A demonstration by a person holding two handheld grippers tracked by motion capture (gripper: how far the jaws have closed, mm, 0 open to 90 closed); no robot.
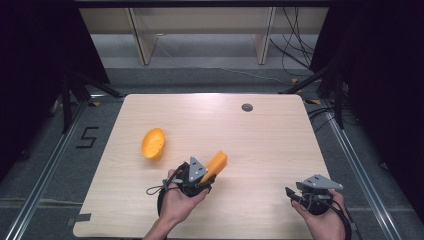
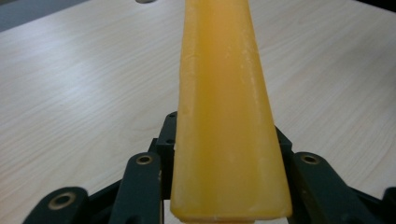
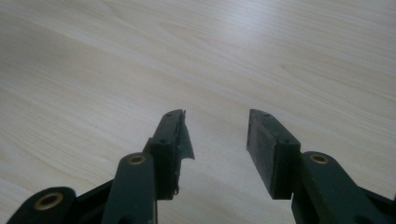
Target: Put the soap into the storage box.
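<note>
There are two orange things on show — one long block [image 1: 216, 165] and one bowl [image 1: 153, 143]. There are two grippers [image 1: 204, 179] [image 1: 292, 194] and two hands [image 1: 176, 202] [image 1: 325, 220] — one of each on the left, one of each on the right. There is one table [image 1: 260, 145], with one small grey round spot [image 1: 247, 107] in it.

A pale wooden table [image 1: 270, 145] with a round grommet hole [image 1: 247, 107] fills the frame's centre. Grey carpet [image 1: 47, 150] bears a taped "5" [image 1: 87, 136] at left. Light wooden shelving [image 1: 200, 30] stands across the top; black cables [image 1: 295, 45] trail at upper right.
</note>
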